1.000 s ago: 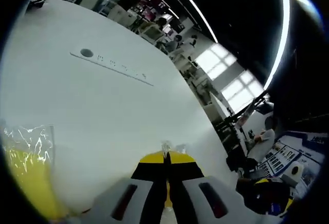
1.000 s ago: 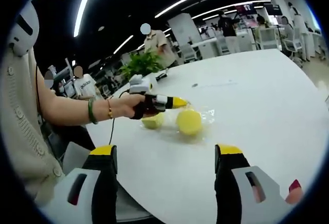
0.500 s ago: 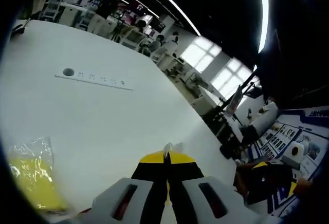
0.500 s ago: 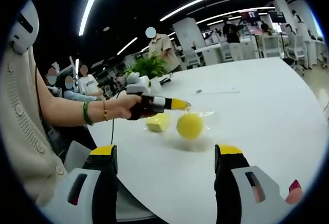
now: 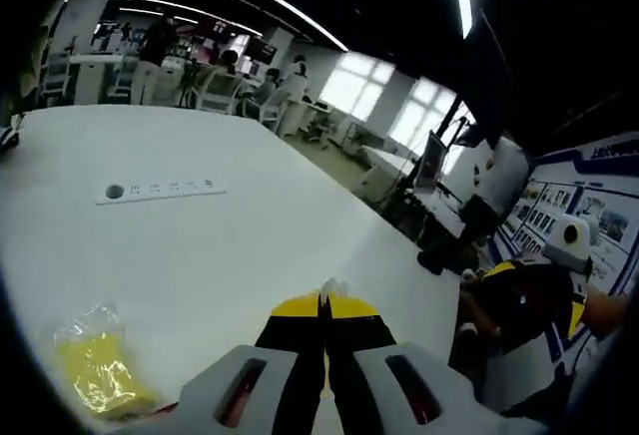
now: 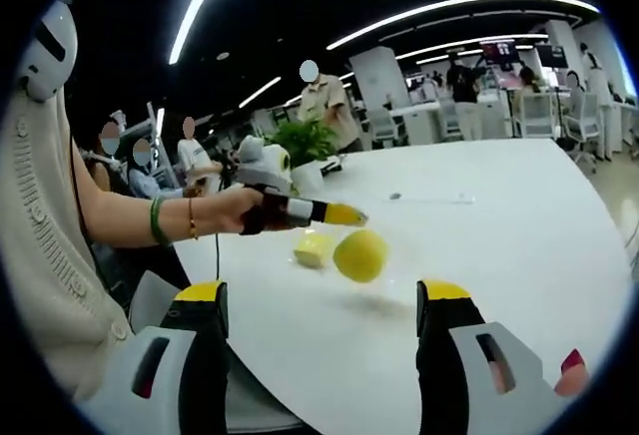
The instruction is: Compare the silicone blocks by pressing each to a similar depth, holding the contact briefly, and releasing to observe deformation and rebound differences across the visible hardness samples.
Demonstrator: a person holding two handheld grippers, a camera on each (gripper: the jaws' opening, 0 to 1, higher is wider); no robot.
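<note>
Hanging in clear plastic wrap, the round yellow block dangles above the white table, pinched by the left gripper. A squarish block lies just behind. The right gripper stands spread.

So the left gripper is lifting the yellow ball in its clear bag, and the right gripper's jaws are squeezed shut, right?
Not quite. The right gripper has its jaws wide apart with nothing between them, as the right gripper view shows. The rest holds: the left gripper pinches the clear bag, and the yellow ball hangs above the white table.
</note>
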